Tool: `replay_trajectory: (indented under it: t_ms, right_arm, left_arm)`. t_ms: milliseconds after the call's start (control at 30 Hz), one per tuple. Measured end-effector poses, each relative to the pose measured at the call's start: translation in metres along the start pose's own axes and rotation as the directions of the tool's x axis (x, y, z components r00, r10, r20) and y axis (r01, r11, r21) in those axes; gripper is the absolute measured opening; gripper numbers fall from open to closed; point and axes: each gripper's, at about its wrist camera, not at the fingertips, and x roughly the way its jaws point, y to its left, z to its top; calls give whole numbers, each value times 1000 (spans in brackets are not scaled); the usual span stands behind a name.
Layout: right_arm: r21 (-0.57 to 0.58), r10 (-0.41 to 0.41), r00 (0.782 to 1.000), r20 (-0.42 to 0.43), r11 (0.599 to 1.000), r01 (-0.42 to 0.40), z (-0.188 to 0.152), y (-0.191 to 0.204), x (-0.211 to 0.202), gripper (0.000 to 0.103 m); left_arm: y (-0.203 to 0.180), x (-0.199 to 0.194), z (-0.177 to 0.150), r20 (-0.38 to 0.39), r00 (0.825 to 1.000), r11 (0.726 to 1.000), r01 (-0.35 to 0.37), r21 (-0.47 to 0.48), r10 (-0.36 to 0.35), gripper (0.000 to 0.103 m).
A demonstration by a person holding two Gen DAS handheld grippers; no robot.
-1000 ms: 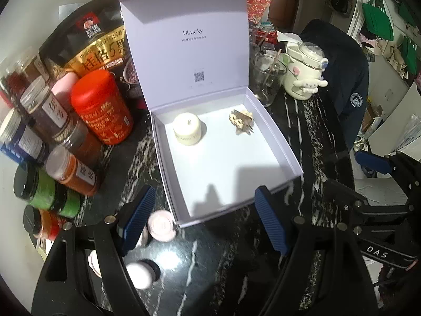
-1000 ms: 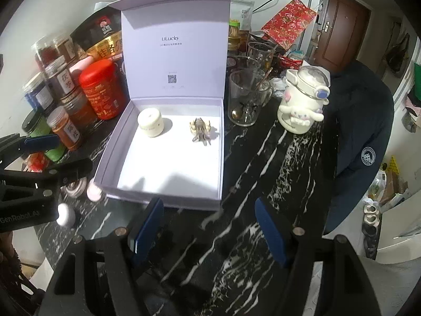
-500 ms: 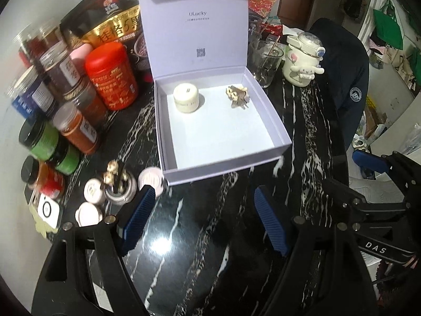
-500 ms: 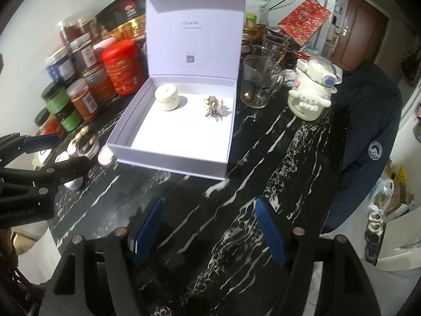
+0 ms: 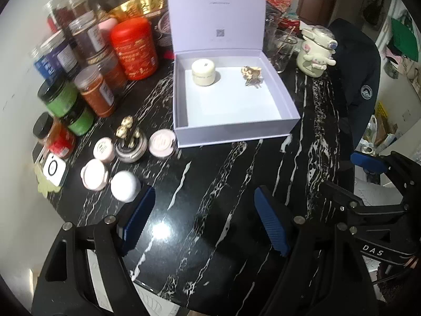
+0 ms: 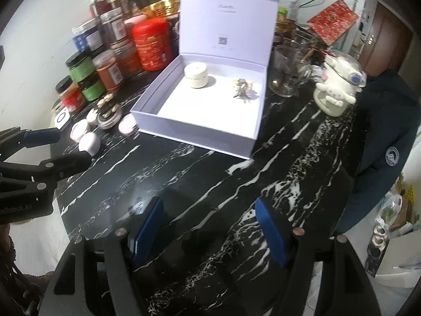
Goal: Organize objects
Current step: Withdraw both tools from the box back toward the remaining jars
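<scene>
Two bits sit in our box (image 5: 231, 129) so far; small pots (image 5: 161, 143) by the worktop's left edge remain, both jaws wide, empty.

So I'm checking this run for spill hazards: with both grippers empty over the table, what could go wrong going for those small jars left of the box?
The small jars sit tightly clustered, so the left gripper closing on one may knock the white round jar or the gold hair clip balanced on the grey jar. The spice jars behind could topple. The box could slide if its front wall is bumped.
</scene>
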Motion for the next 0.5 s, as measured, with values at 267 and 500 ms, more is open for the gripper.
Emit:
replay_trajectory:
  t_ms: [267,500]
  right_arm:
    - [-54,42,999,-17,998,-43,10,29,14,73]
    - [-74,70,997,-42,995,-73,22,58,30,73]
  left_arm:
    - [23,2,-15,-15,999,997,-34,-71,33,77]
    - [54,7,-24,-19,997,987,-70,-144,69,77]
